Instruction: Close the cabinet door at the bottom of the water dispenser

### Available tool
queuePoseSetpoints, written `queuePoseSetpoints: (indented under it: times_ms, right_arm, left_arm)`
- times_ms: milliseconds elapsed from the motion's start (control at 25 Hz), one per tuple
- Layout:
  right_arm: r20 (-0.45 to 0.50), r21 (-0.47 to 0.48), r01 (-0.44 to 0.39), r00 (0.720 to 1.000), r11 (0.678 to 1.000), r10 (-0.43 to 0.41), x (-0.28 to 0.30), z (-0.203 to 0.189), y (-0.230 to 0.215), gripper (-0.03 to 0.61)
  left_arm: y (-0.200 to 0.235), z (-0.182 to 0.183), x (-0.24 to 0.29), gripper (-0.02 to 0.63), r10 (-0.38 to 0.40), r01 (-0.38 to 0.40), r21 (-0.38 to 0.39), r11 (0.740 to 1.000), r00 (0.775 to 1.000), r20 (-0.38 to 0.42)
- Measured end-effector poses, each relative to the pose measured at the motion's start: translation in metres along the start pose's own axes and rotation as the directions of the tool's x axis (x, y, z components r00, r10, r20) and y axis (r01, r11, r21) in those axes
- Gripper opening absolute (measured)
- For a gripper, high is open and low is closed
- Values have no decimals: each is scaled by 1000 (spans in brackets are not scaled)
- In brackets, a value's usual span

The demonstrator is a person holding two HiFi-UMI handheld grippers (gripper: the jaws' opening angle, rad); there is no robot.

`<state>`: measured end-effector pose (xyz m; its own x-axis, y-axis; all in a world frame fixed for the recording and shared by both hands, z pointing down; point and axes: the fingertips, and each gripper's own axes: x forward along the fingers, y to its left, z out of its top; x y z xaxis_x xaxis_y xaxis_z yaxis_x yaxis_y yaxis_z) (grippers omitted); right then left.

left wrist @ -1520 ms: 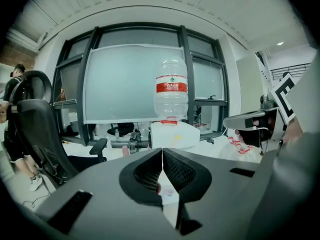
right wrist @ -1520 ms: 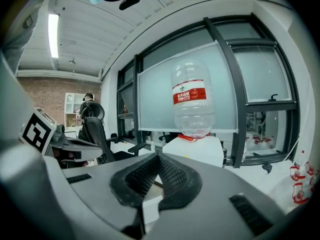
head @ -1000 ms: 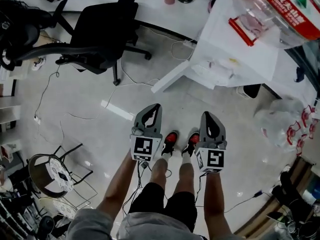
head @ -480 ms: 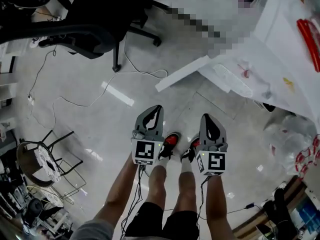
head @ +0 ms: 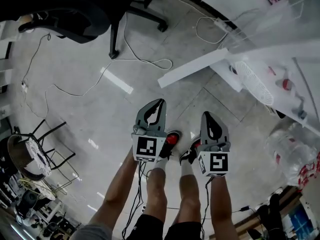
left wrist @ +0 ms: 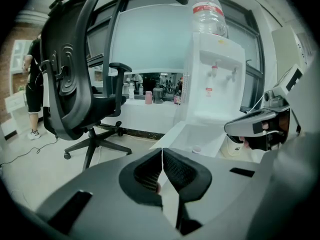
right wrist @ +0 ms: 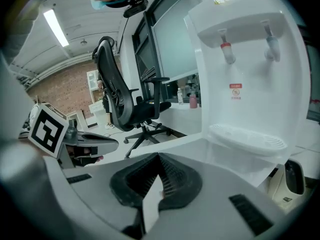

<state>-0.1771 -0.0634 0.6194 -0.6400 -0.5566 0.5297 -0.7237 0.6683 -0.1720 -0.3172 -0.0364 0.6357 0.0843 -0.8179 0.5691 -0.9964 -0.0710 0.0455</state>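
Note:
The white water dispenser (right wrist: pixel 250 74) stands ahead, with a bottle (left wrist: pixel 207 14) on top. Its bottom cabinet door (head: pixel 195 69) stands swung open, a long white panel reaching left over the floor; it also shows as door (left wrist: pixel 175 134) and door (right wrist: pixel 170 141). My left gripper (head: pixel 161 101) and right gripper (head: pixel 206 114) hang side by side above the person's shoes, short of the door and apart from it. The left gripper (left wrist: pixel 162 150) is shut and empty. The right gripper (right wrist: pixel 159 156) has its jaws together with nothing between them.
A black office chair (head: pixel 75 14) on a wheeled base stands at the left, with cables (head: pixel 145 61) trailing over the grey floor. A wire stool (head: pixel 30 154) is at the lower left, and a clear plastic bag (head: pixel 292 149) lies at the right.
Both grippers have sunk together, staying shut. In the head view the dispenser's open door has come closer to them and the chair has slid toward the upper left.

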Motion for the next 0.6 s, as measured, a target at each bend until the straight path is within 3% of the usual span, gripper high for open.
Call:
queuePoseSetpoints:
  times_ms: [280, 480, 600]
  right_arm:
    - [-25, 35, -1, 1000, 999, 2, 10, -25, -6, 15]
    - [-42, 53, 8, 999, 999, -6, 9, -31, -14, 15]
    - [-46, 58, 15, 999, 998, -12, 11, -33, -18, 15]
  left_arm:
    - [21, -24, 29, 29, 12, -12, -3, 1000, 999, -38]
    - [26, -29, 44, 176, -9, 11, 20, 1000, 998, -58]
    - [28, -34, 56, 210, -11, 14, 38, 999, 997, -76]
